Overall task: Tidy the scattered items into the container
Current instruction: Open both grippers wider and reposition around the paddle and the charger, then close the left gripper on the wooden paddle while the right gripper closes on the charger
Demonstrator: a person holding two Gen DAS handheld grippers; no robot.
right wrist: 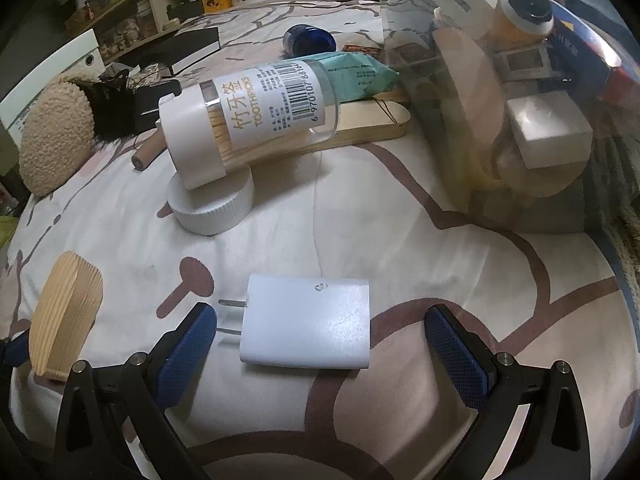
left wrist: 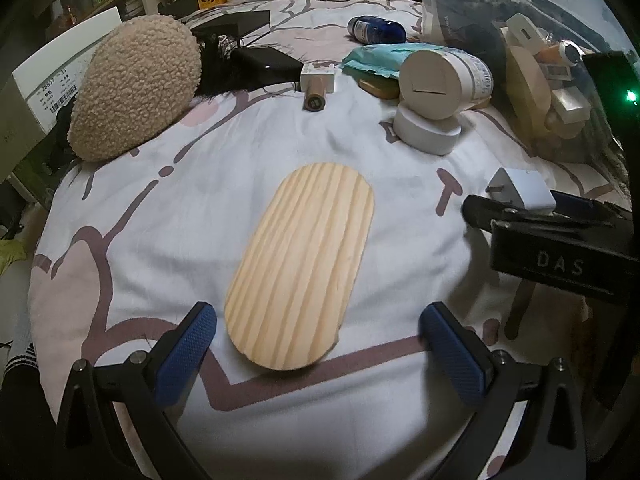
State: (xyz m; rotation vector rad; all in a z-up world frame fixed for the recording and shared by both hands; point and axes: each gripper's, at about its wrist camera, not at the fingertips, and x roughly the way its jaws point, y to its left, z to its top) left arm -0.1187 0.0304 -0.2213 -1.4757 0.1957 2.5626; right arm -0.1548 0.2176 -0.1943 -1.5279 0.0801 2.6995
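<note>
On the bed, at the far left of the left wrist view, a fuzzy beige cushion (left wrist: 134, 88) lies against a white shoe box (left wrist: 48, 84), with a black box (left wrist: 266, 65) just beside it. Nearer the camera, the left gripper (left wrist: 318, 344) has its jaws spread wide; the blue pads (left wrist: 186, 354) stand on either side of the near end of an oval wooden board (left wrist: 302, 264), which lies flat on the patterned bedsheet (left wrist: 180, 208). The pads are apart from the board's edges, so nothing is held.

Further right in that view, a toothpick jar (left wrist: 444, 80) lies on its side, propped on a white round lid (left wrist: 428, 132). Behind them are a teal packet (left wrist: 376, 60) and a blue bottle (left wrist: 376, 29). At the right edge stands the clear plastic container (left wrist: 560, 12), already holding several items, among them a wooden piece (left wrist: 528, 88) and a white block (left wrist: 570, 106).

In the right wrist view the same board (right wrist: 66, 312) shows at the left edge, seen edge-on. The right gripper (right wrist: 320, 344) also has its jaws wide open, and a white wall charger (right wrist: 308, 320) lies flat on the sheet between them, its two prongs (right wrist: 232, 316) pointing toward the left pad (right wrist: 188, 352). The prong tips sit just beside that pad; whether they touch cannot be told. The right pad is clear of the charger's body. The container (right wrist: 520, 92) rises at the right, near the charger but apart from it.
</note>
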